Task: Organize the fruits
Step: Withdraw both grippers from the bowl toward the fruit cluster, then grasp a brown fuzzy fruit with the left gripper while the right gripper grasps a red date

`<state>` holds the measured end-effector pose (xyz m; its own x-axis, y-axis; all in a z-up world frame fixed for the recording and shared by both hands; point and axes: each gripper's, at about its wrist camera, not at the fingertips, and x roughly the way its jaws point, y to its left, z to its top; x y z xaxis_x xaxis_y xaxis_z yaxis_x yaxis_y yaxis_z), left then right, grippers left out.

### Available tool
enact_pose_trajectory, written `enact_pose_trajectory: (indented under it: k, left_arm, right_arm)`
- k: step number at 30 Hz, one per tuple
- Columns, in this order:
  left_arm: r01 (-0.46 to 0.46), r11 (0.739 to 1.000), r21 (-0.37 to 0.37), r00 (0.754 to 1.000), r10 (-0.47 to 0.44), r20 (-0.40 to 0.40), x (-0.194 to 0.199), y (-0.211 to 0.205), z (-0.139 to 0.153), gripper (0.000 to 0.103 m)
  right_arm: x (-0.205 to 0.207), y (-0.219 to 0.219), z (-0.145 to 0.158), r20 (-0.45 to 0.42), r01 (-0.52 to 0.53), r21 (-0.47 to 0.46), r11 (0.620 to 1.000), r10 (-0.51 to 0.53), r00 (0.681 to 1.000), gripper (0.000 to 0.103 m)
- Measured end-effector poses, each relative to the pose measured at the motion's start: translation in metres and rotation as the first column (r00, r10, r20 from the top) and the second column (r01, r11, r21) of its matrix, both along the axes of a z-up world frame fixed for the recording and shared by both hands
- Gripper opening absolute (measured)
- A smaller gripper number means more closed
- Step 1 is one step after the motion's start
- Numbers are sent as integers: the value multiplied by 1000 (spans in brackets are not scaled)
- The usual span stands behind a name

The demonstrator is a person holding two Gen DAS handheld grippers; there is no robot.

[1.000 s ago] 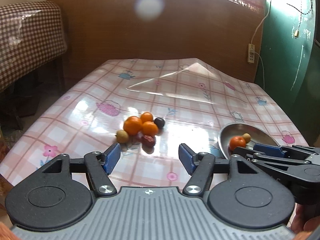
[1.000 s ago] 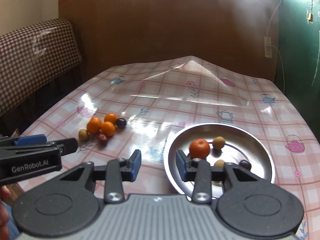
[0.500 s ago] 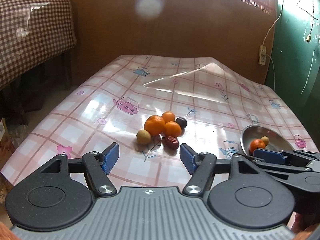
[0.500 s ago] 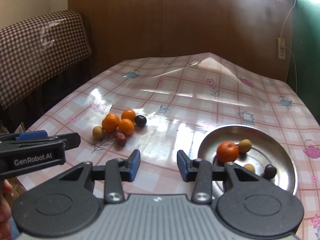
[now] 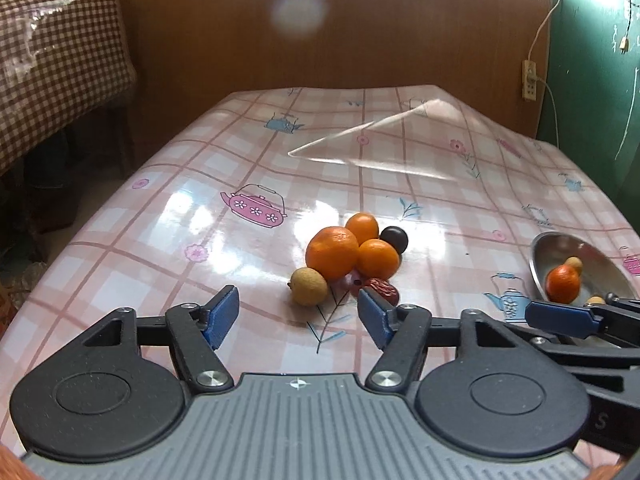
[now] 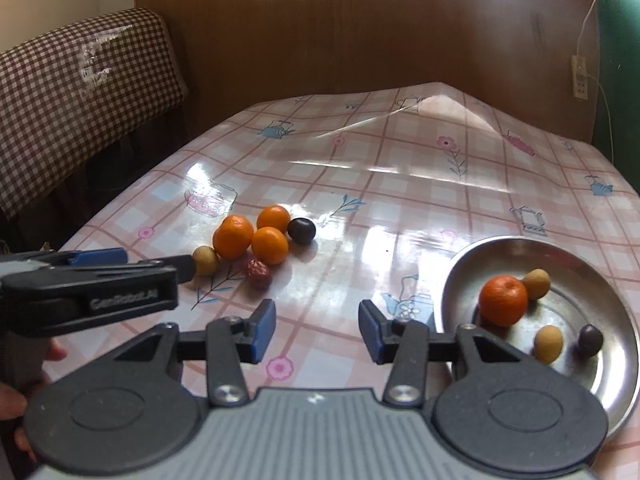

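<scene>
Steel plate held four fruits already; the loose pile sat close ahead of my left gripper, wide and empty. My right gripper had just been opening, nothing between — both had closed in for next pick

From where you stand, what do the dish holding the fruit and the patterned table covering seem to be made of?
The dish looks like metal, probably stainless steel: silvery grey, and its polished inside mirrors the fruit resting in it. The table covering looks like plastic or vinyl sheet with a glossy finish: window light glares off it in bright patches, and it holds a stiff raised fold near the far end rather than draping like cloth.
</scene>
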<state>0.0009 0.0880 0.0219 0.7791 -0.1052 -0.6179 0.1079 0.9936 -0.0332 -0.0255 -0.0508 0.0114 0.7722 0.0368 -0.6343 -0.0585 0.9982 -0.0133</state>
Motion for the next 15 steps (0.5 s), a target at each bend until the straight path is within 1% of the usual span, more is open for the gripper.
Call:
enact_pose_trajectory:
  k: [4, 8, 11, 12, 14, 15]
  left_arm:
    - [7, 1000, 9, 1000, -7, -9, 12, 1, -7, 75]
    - [-4, 1000, 4, 1000, 4, -19, 25, 3, -13, 72]
    - [13, 1000, 14, 1000, -13, -16, 31, 1, -15, 69]
    - [17, 1000, 17, 1000, -16, -19, 32, 0, -16, 64]
    - [26, 999, 21, 999, -25, -27, 35, -1, -20, 58]
    - [29, 999, 21, 999, -28, -30, 36, 0, -21, 49]
  right_arm:
    - [7, 4, -5, -9, -12, 5, 1000, 12, 1000, 48]
    - [14, 6, -10, -16, -20, 13, 1000, 20, 1000, 48]
    - [18, 6, -13, -22, -21, 20, 1000, 22, 1000, 48]
    - [19, 6, -13, -24, -20, 23, 1000, 21, 999, 49]
    - [21, 6, -14, -27, -20, 31, 999, 21, 999, 50]
    - [21, 6, -14, -27, -21, 33, 999, 22, 999, 50]
